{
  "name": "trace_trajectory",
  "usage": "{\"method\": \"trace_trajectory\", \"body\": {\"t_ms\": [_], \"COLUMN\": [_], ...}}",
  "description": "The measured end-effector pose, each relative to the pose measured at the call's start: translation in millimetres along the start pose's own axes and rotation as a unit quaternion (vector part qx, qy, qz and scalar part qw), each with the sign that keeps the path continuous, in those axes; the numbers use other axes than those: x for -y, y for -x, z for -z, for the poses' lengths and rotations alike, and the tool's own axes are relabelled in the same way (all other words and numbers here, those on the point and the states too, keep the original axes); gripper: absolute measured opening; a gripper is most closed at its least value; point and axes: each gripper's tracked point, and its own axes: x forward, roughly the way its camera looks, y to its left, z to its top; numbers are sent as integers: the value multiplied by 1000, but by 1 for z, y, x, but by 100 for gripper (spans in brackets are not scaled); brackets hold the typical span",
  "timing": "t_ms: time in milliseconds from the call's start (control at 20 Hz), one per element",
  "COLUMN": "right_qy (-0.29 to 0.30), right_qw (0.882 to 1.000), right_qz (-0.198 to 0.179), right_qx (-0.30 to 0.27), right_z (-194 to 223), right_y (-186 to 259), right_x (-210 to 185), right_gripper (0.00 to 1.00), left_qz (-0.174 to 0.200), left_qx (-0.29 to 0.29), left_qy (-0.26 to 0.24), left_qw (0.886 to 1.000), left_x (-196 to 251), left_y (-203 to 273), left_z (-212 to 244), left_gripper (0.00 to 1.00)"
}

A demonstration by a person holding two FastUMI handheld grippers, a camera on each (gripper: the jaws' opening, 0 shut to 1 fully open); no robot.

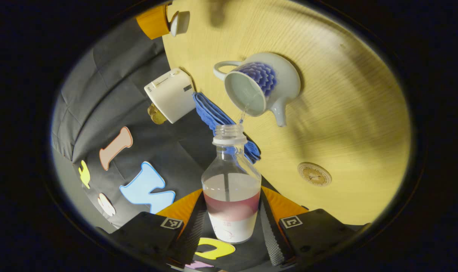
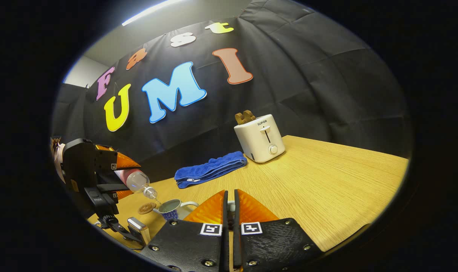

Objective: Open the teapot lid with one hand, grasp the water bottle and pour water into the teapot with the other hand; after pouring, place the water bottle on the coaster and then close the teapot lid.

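Pouring into the open teapot [image 1: 260, 85], the left gripper [image 1: 231, 221] clamps the tilted water bottle [image 1: 231, 196] beside the blue towel [image 2: 210, 168]; right of it, the right gripper [image 2: 229, 207] pinches something unidentifiable.

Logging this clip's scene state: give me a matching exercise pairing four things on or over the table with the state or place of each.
Things:
1. water bottle
2. teapot
3. coaster
4. blue towel

States:
A. bare on the table, nothing on it
B. lid off, water streaming in
C. tilted, clamped in the left hand-held gripper
D. folded beside the toaster

Pairs: 1-C, 2-B, 3-A, 4-D
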Motion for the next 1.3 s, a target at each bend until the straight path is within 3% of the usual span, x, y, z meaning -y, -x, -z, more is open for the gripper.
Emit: {"method": "trace_trajectory", "body": {"t_ms": [700,850,1100,1300], "right_qy": [-3,-2,-2,-1], "right_qw": [1000,1000,1000,1000], "right_qz": [-4,-4,-5,-4], "right_qx": [-1,0,1,1], "right_z": [1,1,1,0], "right_y": [1,0,0,1], "right_x": [0,0,-1,-1], "right_gripper": [4,4,4,4], "left_qz": [-9,-10,-3,-20], "left_qx": [-6,-2,20,50], "left_qy": [-35,-24,65,174], "left_qw": [999,1000,998,983], "left_x": [-14,-15,1,5], "left_y": [6,7,5,7], "left_z": [-1,-2,3,2], "left_gripper": [84,84,84,84]}}
